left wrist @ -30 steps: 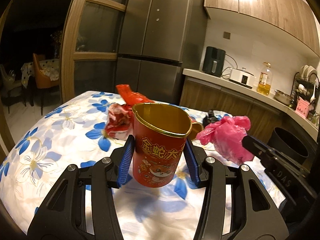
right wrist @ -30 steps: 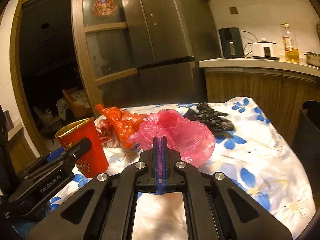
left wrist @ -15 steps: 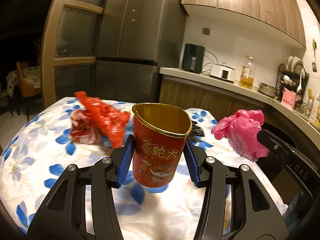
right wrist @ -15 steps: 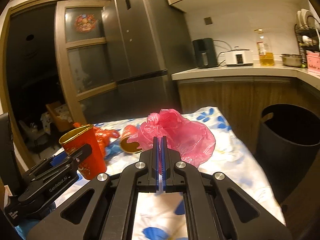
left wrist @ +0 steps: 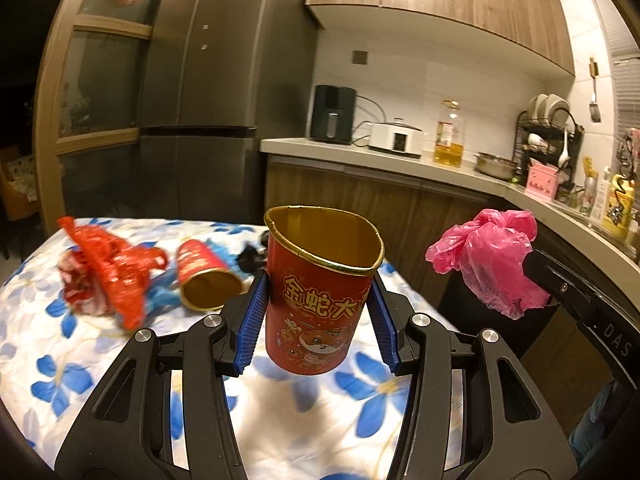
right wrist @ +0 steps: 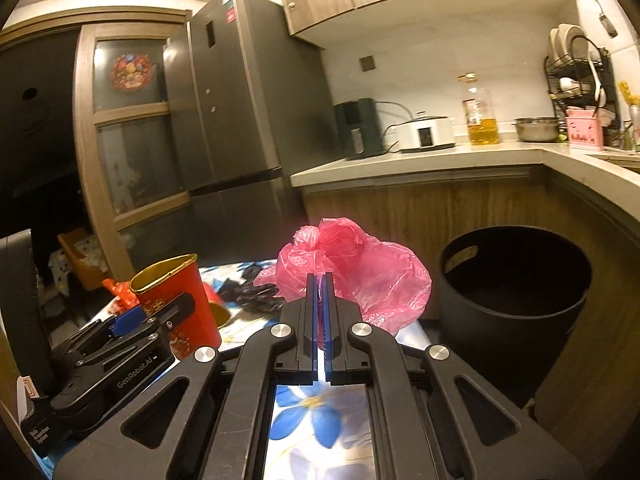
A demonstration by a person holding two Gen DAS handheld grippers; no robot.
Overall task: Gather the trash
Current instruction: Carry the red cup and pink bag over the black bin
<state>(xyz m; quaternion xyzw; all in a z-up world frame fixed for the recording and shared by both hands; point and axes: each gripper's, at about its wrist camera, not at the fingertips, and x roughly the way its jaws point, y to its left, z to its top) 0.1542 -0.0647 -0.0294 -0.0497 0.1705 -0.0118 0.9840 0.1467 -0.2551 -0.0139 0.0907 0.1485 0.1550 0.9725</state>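
Both grippers have swung right toward the bin [right wrist: 516, 276]; left jaws squeeze the light, crushable cup [left wrist: 320, 292] mid-wall, right jaws pinch the limp bag [right wrist: 360, 276].

Red paper cup held upright in the left gripper, above a flowered table.

The left gripper [left wrist: 318, 320] presses its blue pads on both sides of the red paper cup [left wrist: 320, 292], which has a gold rim and is off the table [left wrist: 60, 368]. At the right, the right gripper [left wrist: 528, 264] holds a pink plastic bag [left wrist: 492, 268]. On the far left of the table lie a second red cup [left wrist: 202, 272] on its side and crumpled red wrappers [left wrist: 108, 272].
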